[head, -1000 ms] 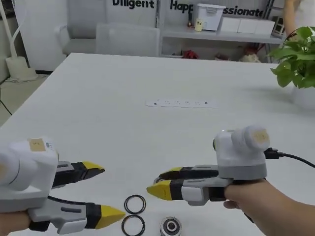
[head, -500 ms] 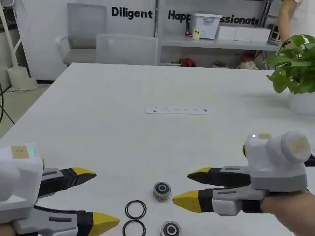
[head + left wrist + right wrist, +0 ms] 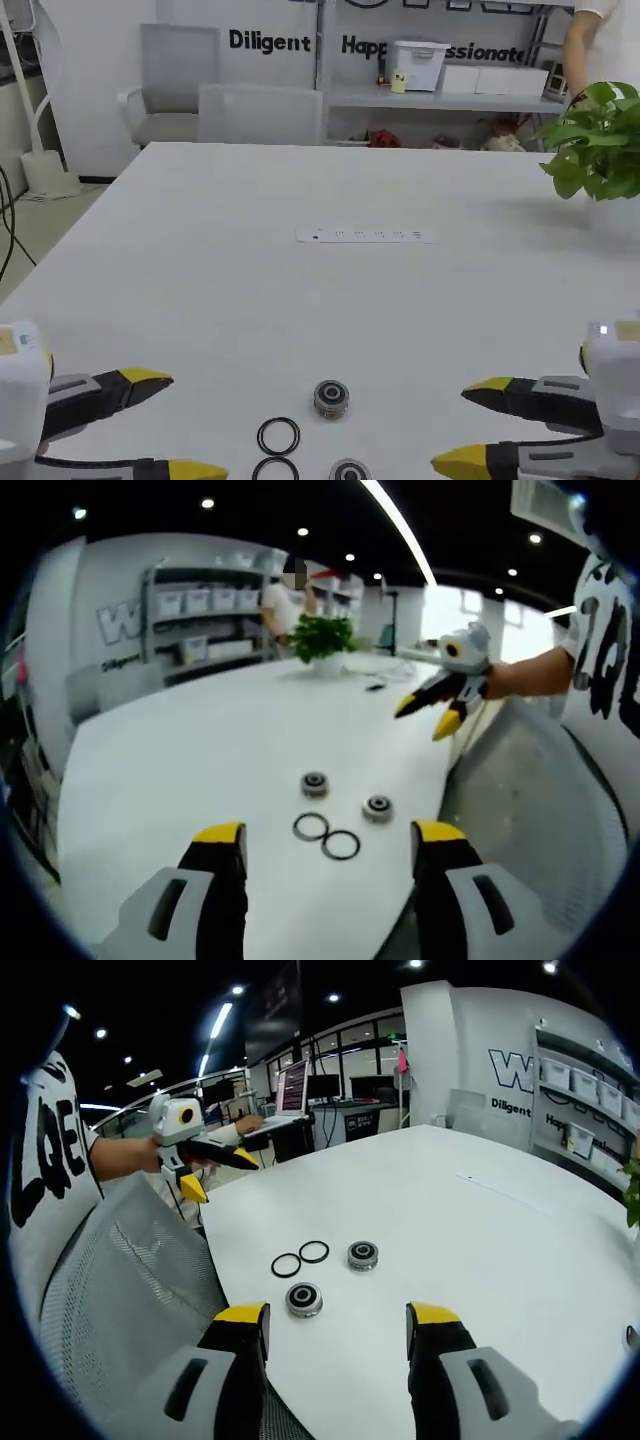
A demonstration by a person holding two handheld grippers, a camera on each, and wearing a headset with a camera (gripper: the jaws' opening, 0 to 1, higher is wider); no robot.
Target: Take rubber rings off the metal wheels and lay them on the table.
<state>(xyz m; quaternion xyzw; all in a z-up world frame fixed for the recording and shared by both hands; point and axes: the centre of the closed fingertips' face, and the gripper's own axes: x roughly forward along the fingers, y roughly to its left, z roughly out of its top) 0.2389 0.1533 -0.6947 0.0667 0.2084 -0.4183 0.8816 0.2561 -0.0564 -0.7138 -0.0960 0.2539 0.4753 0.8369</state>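
Holding nothing, your left gripper and right gripper both have their fingers spread. Two wheels and two loose rings lie on the tabletop between them, the rings leftward and the wheels slightly nearer your right. I cannot tell whether either wheel still wears a ring.

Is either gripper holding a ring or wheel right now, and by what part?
Nothing is held. The left gripper and right gripper both have open, empty jaws; the rubber rings and metal wheels lie on the table.
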